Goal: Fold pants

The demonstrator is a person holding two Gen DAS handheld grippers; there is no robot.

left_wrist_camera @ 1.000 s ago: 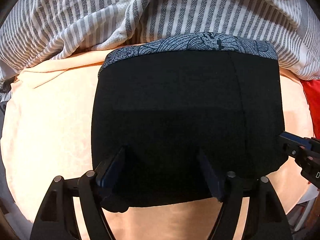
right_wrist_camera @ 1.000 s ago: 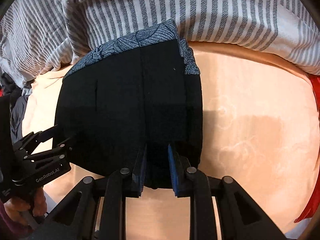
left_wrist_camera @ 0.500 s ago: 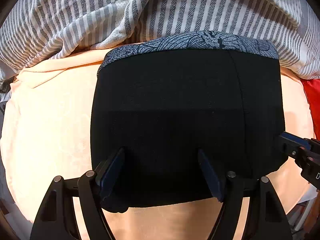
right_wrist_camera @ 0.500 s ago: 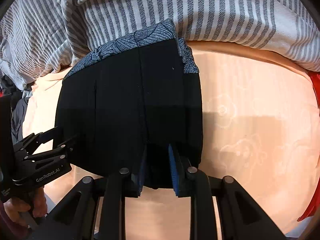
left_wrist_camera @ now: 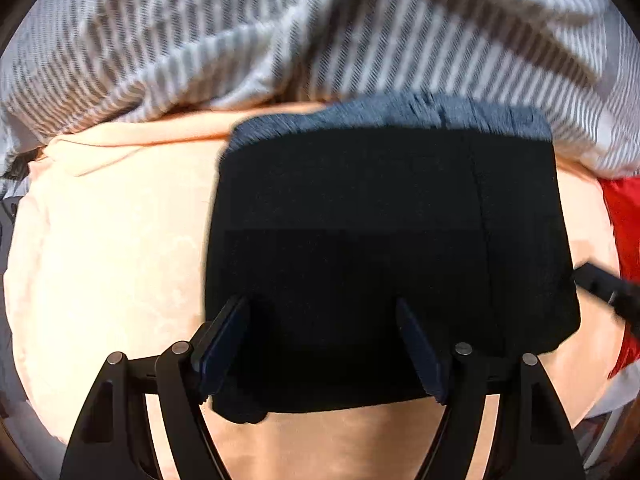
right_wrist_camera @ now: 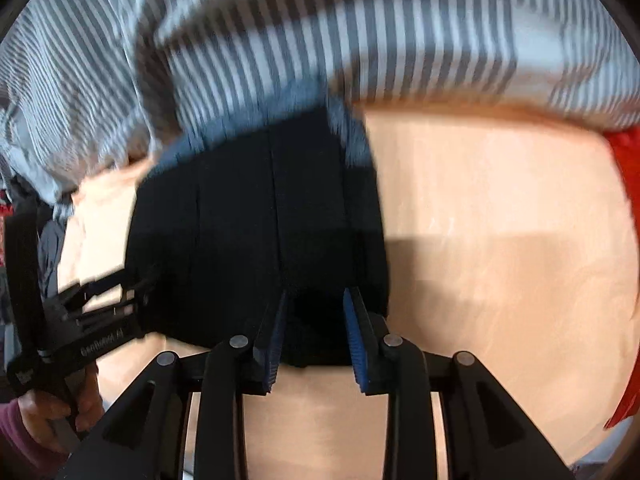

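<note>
Jaws of both grippers gape over the folded pants [left_wrist_camera: 380,248].

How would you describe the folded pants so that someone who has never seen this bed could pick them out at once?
Start at the peach sheet covering the bed, below the grey-and-white striped blanket. On the sheet lies a squarish black bundle, the folded pants. It is the only black cloth there, with a blue-grey patterned band along its far edge.
</note>
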